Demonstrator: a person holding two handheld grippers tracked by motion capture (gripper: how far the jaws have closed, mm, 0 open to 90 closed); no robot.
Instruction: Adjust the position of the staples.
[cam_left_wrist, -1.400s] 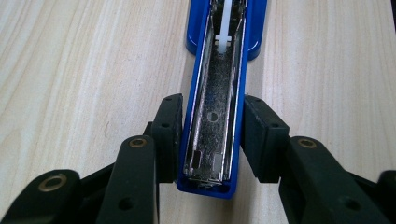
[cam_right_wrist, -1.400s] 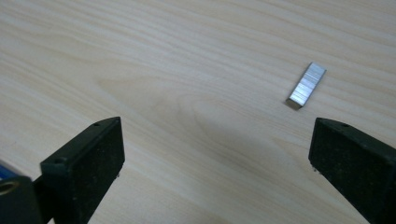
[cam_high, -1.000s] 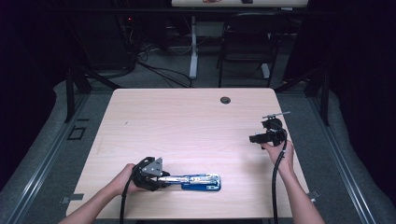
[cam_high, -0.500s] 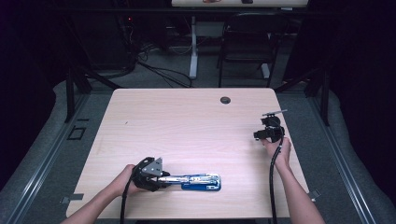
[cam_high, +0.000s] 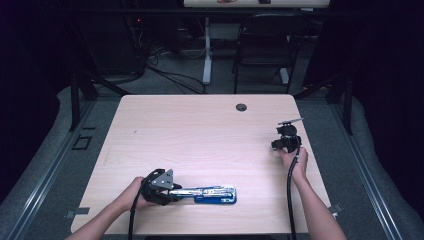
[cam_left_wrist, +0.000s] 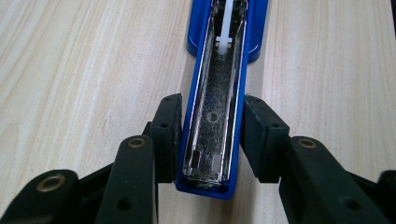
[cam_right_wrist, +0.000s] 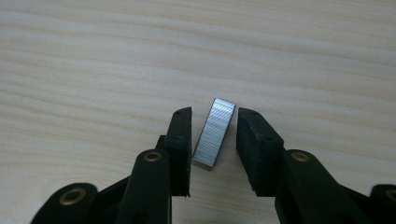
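Now the right claw (cam_right_wrist: 214, 140) has sunk toward the surface (cam_high: 200, 135) since a second ago, and its jaws have just been closing around a strip of staples (cam_right_wrist: 214, 132), which lies flat between the pads with a sliver of gap on each side, not yet pinched. That suggests the pick-up is about to land. Left of the strip, the left claw (cam_left_wrist: 212, 140) clamps narrow on the open blue stapler (cam_left_wrist: 219, 93), whose metal magazine channel looks empty of staples.
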